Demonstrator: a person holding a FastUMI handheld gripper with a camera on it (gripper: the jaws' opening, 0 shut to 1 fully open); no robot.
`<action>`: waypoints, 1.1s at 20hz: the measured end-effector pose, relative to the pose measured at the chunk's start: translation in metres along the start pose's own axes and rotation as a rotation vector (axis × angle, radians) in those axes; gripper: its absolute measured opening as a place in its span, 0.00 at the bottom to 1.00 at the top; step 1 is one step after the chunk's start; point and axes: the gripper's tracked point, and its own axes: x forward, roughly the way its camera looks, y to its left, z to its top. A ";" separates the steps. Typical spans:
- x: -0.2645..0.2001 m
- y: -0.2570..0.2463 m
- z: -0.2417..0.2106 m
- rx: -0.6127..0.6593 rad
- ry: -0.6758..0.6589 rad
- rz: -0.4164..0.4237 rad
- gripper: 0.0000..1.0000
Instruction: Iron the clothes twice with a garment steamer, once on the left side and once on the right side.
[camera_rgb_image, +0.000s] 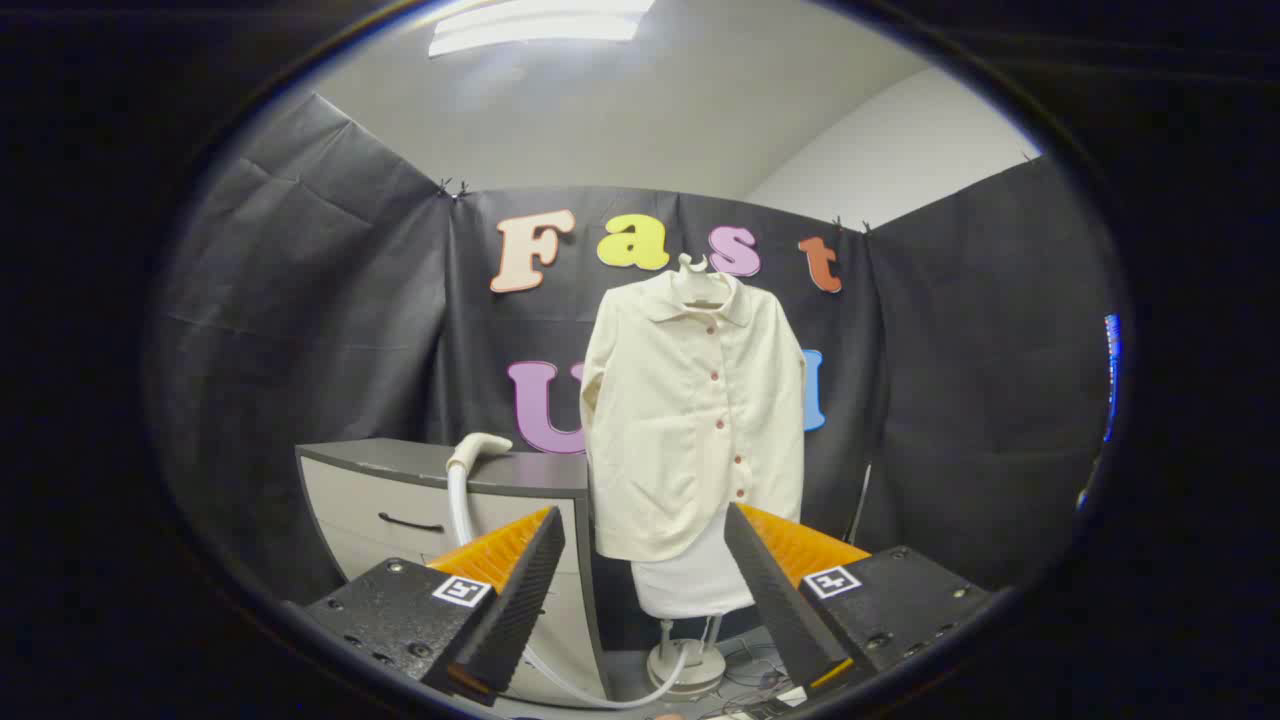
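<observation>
Garment steamer head (478, 447): white, curved nozzle, resting on top of the grey cabinet (400, 500), at the cabinet's end nearest the shirt. Its white hose (459, 510) drops from the head down the cabinet front, passes behind my left finger and sweeps along the floor to the round base (685, 668) of the stand under the shirt.

Shirt (690, 420): cream, long-sleeved, collar at the top, a row of small reddish buttons down the front, all fastened as far as I can see. It hangs on a white hanger hook (692, 265), dressed over a white form (695, 580) whose lower part shows below the hem. The shirt sits just to the right of the cabinet, its left sleeve overlapping the cabinet's right edge in my view. It hangs roughly straight, hem slightly uneven.

Gripper (645, 545): jaws spread wide, nothing between them. The fingers are well short of the cabinet and of the shirt; the shirt's hem and the form show in the gap between the fingertips. The left finger lies across the cabinet front, below the steamer head; no contact with head or hose.

Cabinet: grey top, pale front, one dark drawer handle (410, 522) to the left of the hose.

Floor near the stand base: some thin cables (745, 672), detail too small to tell.
</observation>
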 end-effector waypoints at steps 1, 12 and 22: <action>0.003 0.000 -0.001 0.001 0.006 -0.001 0.97; 0.023 0.034 0.000 0.029 0.025 0.066 0.97; 0.071 0.072 0.021 0.105 0.057 0.127 0.97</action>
